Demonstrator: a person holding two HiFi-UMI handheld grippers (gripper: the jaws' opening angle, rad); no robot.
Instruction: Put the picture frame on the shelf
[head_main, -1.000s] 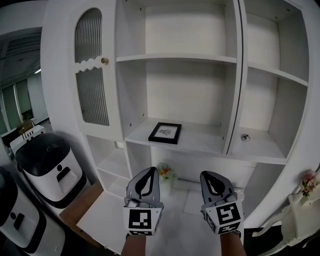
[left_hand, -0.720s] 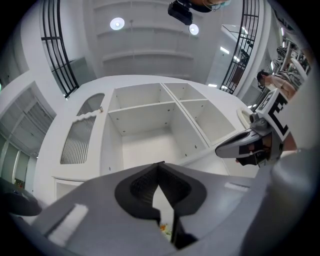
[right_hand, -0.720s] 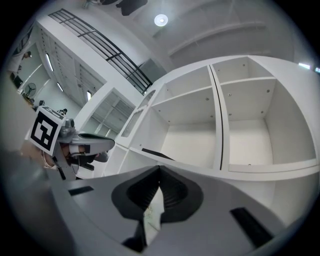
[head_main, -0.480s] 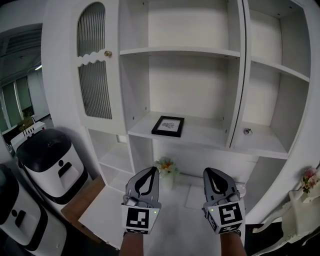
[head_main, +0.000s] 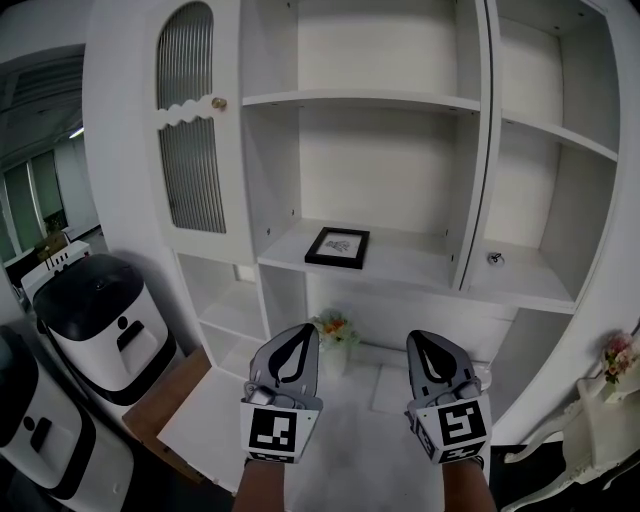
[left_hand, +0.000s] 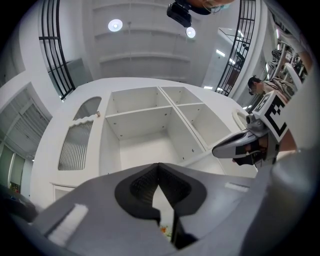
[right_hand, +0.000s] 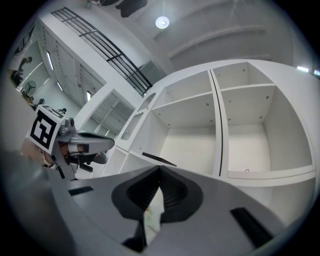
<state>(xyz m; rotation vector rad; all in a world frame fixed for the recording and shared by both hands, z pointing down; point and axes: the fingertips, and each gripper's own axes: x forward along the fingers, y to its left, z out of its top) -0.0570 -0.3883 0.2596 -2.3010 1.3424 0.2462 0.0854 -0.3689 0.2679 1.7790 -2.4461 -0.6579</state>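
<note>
White-bodied, black-topped machines (head_main: 95, 320) stand left of the shelf unit (head_main: 360, 102); the nearest one is cut off by the picture's edge. A brown board (head_main: 165, 405) lies at the foot of the unit's left side. The unit's left bay is closed by a ribbed door (head_main: 188, 140) with a small gold knob (head_main: 218, 103).

In front of the unit, low and well apart from its shelves, the left gripper (head_main: 298, 335) is clenched, tips together with nothing between them. The picture frame (head_main: 337, 247) lies flat on the lower shelf of the unit's middle bay, near the front edge; its print is too faint to make out. Below that shelf a small pot of flowers (head_main: 334, 328) stands between the two grippers' tips.

The right gripper (head_main: 425, 342) is level with the left one, likewise pressed shut and empty. In the unit's right bay sits a small dark thing (head_main: 490, 258), too small to identify. At the unit's far right, more flowers (head_main: 617, 355) rest on white furniture that is cut off by the frame.
</note>
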